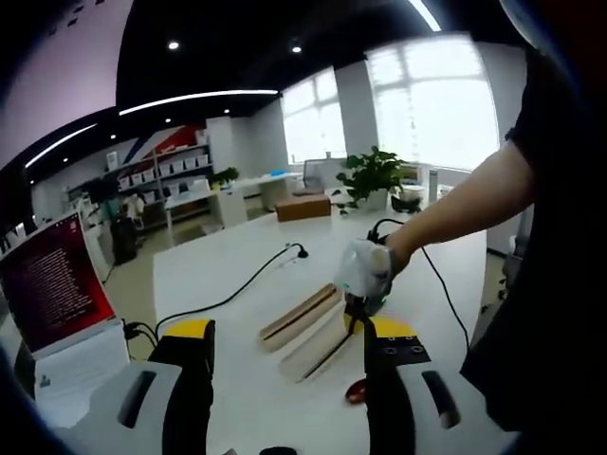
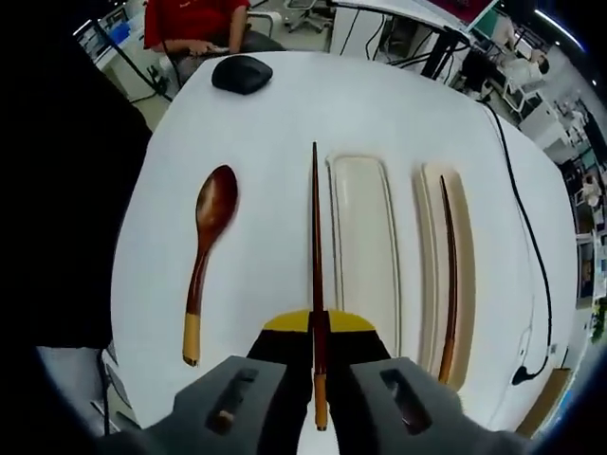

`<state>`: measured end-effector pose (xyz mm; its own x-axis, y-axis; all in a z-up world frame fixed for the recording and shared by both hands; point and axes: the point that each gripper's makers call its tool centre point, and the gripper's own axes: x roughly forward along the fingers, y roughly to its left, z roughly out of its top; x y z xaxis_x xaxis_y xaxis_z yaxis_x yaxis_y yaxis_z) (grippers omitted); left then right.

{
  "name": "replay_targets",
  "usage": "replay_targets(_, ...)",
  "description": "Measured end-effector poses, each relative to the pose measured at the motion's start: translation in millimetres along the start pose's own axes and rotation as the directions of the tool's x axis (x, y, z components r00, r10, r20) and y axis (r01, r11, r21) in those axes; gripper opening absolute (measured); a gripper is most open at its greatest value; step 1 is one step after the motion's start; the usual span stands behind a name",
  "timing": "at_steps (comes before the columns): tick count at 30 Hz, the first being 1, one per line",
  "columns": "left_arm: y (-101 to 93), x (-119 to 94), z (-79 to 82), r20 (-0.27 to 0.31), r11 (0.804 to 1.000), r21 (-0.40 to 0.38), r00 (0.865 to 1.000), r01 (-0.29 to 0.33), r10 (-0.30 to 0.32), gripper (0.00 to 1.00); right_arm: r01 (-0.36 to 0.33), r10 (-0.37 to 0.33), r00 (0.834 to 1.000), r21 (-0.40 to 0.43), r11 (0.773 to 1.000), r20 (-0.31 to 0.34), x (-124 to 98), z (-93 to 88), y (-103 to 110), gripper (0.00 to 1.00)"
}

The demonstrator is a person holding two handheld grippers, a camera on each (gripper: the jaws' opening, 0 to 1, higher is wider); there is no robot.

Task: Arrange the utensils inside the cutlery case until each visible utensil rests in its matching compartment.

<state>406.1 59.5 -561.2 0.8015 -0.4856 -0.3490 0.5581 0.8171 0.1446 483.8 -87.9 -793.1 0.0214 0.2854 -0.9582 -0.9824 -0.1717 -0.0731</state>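
Left gripper view: the right gripper is largely wrapped by the gloved hand, so its jaw state cannot be read there. The spoon shows only as a red sliver beside the near jaw. The cutlery case is seen edge-on; its contents are hidden.

Right gripper view: the held chopstick has its lower end partly hidden between the jaws. A seated person is cut off by the top edge.
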Motion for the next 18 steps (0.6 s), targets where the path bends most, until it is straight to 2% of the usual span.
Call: replay_targets(18, 0.9, -0.6, -0.3, 0.006, 1.000, 0.000, 1.000, 0.003, -0.003, 0.65, 0.043, -0.043, 0.999, 0.004, 0.999, -0.008, -23.0, -7.0, -24.6, 0.00)
